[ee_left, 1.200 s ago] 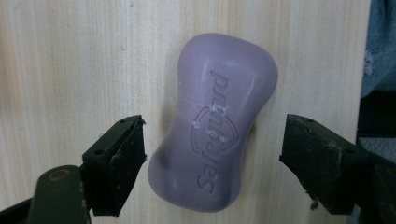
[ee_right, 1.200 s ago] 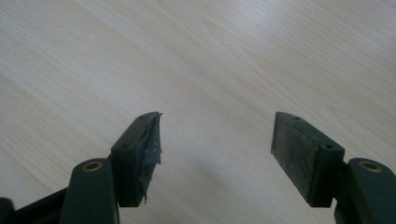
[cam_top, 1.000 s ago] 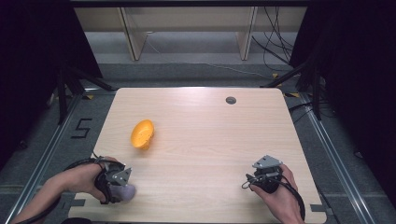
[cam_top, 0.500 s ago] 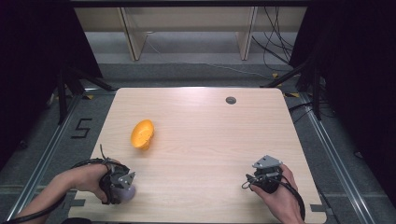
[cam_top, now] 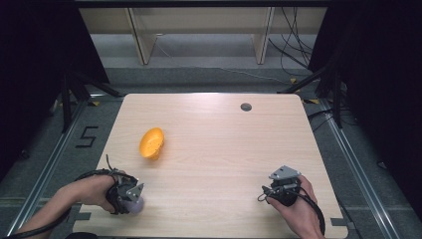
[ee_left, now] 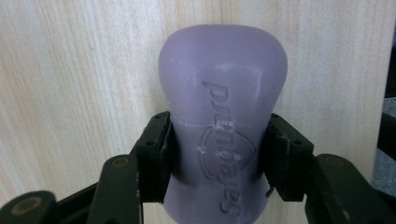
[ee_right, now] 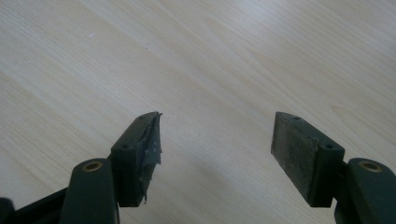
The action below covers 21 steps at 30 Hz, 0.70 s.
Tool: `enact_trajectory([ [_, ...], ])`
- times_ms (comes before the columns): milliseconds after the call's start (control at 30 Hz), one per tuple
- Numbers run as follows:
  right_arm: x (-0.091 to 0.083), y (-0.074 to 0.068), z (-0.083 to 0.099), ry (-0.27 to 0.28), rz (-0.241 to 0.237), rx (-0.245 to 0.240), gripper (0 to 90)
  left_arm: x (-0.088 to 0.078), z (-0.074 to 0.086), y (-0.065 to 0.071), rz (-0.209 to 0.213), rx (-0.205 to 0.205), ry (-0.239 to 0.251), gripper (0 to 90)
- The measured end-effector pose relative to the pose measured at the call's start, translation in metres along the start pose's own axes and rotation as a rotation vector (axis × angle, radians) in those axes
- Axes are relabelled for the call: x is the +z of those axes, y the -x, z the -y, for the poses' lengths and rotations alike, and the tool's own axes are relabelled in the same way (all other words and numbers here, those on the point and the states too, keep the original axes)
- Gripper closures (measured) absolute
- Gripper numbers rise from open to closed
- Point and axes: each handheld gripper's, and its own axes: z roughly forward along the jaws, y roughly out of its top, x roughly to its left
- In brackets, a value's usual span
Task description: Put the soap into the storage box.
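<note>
Left gripper (cam_top: 133,198): clamped on purple soap bar (ee_left: 223,121); jaws have just been closing, both pads pressed on the bar's narrow waist, so the grip sits where the shape stops it sliding out.
Right gripper (cam_top: 278,188): jaws wide apart, nothing between them, bare wood below; parked near the front right of the table, probably kept clear while the left one works.
Table (cam_top: 214,119): light wood top, biggest thing in scene, flat and mostly bare, so plenty of room to lift or slide.
Left hand (cam_top: 92,190): comes in from the bottom left of the high view, gripper angled low toward the front left edge; reads as a low side-on grab, not from above.
Right hand (cam_top: 298,204): wrapped round its gripper, resting low by the table edge.
Orange object (cam_top: 152,143): lies on the left half of the table, well apart from both grippers, untouched; looks like a bowl or shell on its side, cannot tell exactly.
Soap bar place: on the wood near the front left corner, lying flat, embossed lettering facing up toward the left gripper's camera; whether it is lifted yet, cannot tell.
Hole (cam_top: 246,106): small dark round grommet near the far edge, not involved.
Step judged: grasp made, lift comes next.
</note>
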Motion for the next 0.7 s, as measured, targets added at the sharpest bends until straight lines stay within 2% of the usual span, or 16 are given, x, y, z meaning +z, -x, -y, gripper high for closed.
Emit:
enact_trajectory([
  [167, 0.000, 0.000, 0.000, -0.003, 0.002, 0.007, 33.7, -0.010, 0.004, -0.005, 0.000, -0.150, 0.040, 48.3],
  [267, 0.000, 0.000, 0.000, -0.001, 0.002, 0.005, 33.7, -0.015, 0.006, -0.007, 0.014, -0.262, 0.076, 48.4],
  [300, 0.000, 0.000, 0.000, -0.002, 0.002, 0.005, 33.7, -0.015, 0.006, -0.007, 0.014, -0.262, 0.076, 48.4],
  [333, 0.000, 0.000, 0.000, -0.002, 0.002, 0.004, 33.7, -0.017, 0.007, -0.009, 0.033, -0.382, 0.113, 48.4],
  [367, -0.001, 0.000, 0.000, -0.003, 0.002, 0.008, 33.7, -0.019, 0.007, -0.010, 0.040, -0.443, 0.137, 48.5],
  [433, -0.001, 0.000, 0.000, -0.003, 0.002, 0.009, 33.6, -0.023, 0.008, -0.012, 0.056, -0.645, 0.207, 48.5],
  [467, -0.001, 0.000, 0.000, -0.003, 0.002, 0.009, 33.7, -0.025, 0.008, -0.013, 0.066, -0.735, 0.257, 48.5],
  [533, -0.001, 0.000, 0.000, -0.002, 0.001, 0.008, 33.6, -0.028, 0.009, -0.014, 0.059, -0.845, 0.286, 48.5],
  [567, -0.001, 0.000, 0.000, -0.002, 0.001, 0.008, 33.6, -0.030, 0.008, -0.015, 0.042, -0.933, 0.290, 48.5],
  [600, 0.000, 0.000, 0.000, -0.002, 0.001, 0.007, 33.6, -0.029, 0.006, -0.014, 0.046, -1.135, 0.370, 48.6],
  [633, 0.000, 0.000, 0.000, -0.001, 0.000, 0.006, 33.6, -0.030, 0.013, -0.017, 0.068, -1.213, 0.424, 48.6],
  [667, 0.000, 0.000, 0.000, 0.000, -0.002, 0.003, 33.6, -0.030, 0.014, -0.017, 0.115, -1.315, 0.451, 48.5],
  [700, 0.000, 0.000, 0.000, 0.000, -0.002, 0.000, 33.6, -0.032, 0.013, -0.018, 0.117, -1.320, 0.419, 48.6],
])
